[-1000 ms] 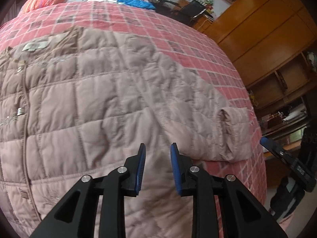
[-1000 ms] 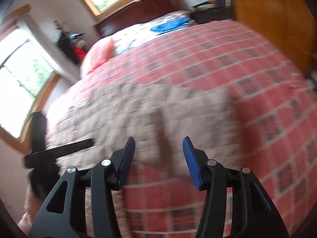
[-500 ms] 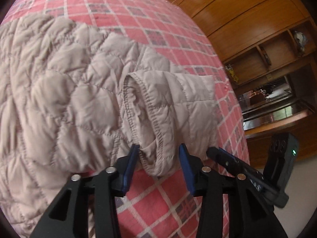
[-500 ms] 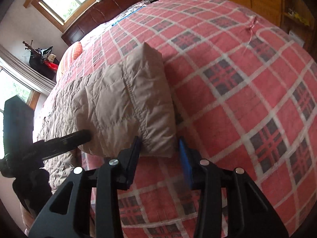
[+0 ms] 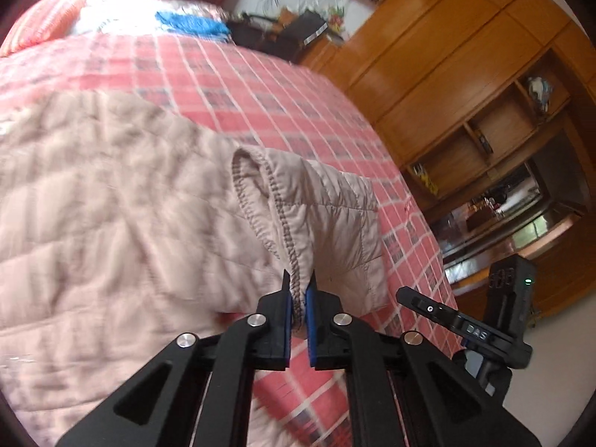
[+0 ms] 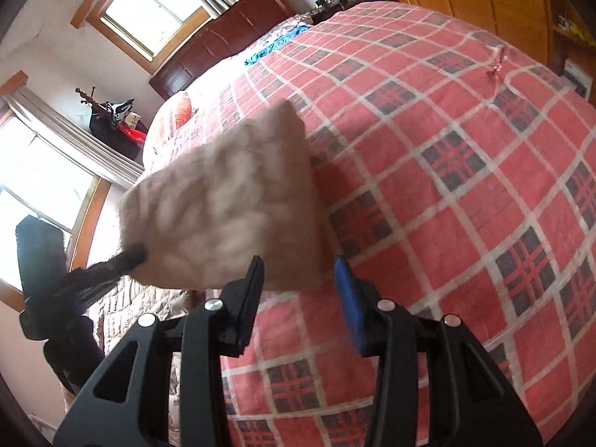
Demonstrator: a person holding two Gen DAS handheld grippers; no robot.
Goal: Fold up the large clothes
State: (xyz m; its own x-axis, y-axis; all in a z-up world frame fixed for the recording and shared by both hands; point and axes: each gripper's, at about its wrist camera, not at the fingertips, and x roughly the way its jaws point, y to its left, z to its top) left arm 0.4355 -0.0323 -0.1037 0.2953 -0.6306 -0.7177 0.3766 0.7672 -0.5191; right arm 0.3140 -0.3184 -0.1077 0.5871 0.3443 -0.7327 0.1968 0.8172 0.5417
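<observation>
On bed | left tongs (image 5: 298, 290) clamp jacket cuff (image 5: 294, 279) | right tongs (image 6: 300, 272) apart | sleeve (image 6: 227, 205) blurred

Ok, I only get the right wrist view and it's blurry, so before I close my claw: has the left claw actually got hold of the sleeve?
Observer: Yes. The left claw is shut on the stitched cuff edge of the sleeve.
Operator: Is the rest of the jacket lifted too?
Observer: No, the jacket body appears to lie spread on the bedspread.
Operator: Where's my claw from there?
Observer: One finger of the right claw sits just right of the sleeve's lower corner, seemingly not touching.
</observation>
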